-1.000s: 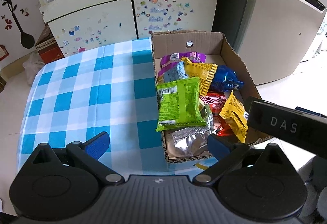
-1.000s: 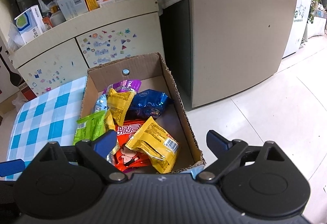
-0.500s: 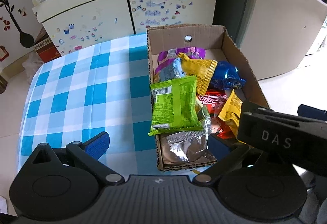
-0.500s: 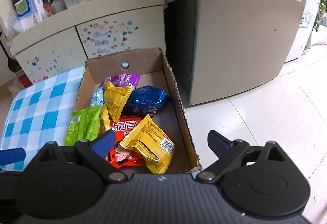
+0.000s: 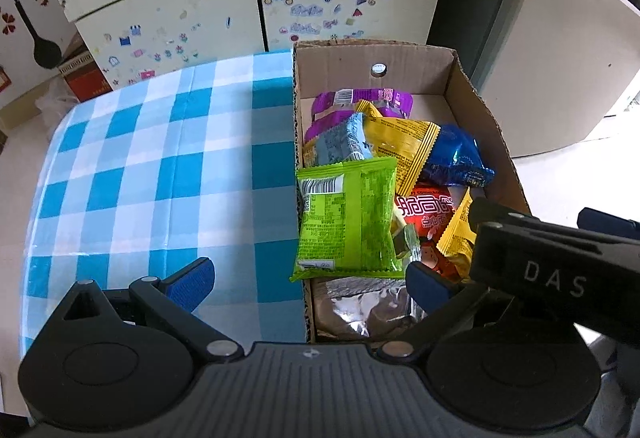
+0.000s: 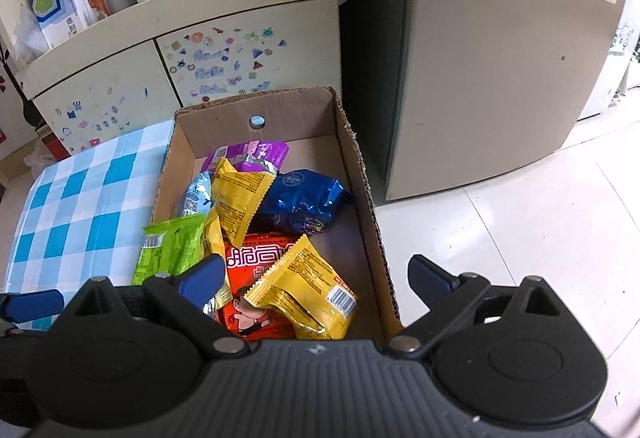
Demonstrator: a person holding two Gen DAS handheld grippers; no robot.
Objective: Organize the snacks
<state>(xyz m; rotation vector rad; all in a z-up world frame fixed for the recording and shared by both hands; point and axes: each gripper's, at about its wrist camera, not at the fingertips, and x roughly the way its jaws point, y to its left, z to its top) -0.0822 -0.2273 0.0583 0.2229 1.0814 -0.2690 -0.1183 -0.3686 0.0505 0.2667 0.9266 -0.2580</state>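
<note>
**Two open grippers over a full snack box**

Nine or so snack packets lay together in the cardboard box, which sat at the right edge of the checked tablecloth. None showed on the cloth itself.

Change over the last second: both wrist views closed in on the box, so it filled more of each picture. The green packet, which a second ago overhung the box's left wall, now sat more squarely within it, its left edge about level with that wall. The other packets kept their places: purple packet at the far end, blue packet by the right wall, red packet under a yellow packet, silver packet nearest the camera.

Judgement: with every visible snack in the box, the scene fits a sort that is finished as well as one where packets are about to be lifted out. The pictures do not settle which.

Left gripper: fingers wide apart, holding nothing, straddling the box's near left corner; contact with the silver packet could not be told.

Right gripper: fingers equally wide apart, empty, hanging over the near end of the box above the red and yellow packets. Its body crossed the left view's right side.
</note>
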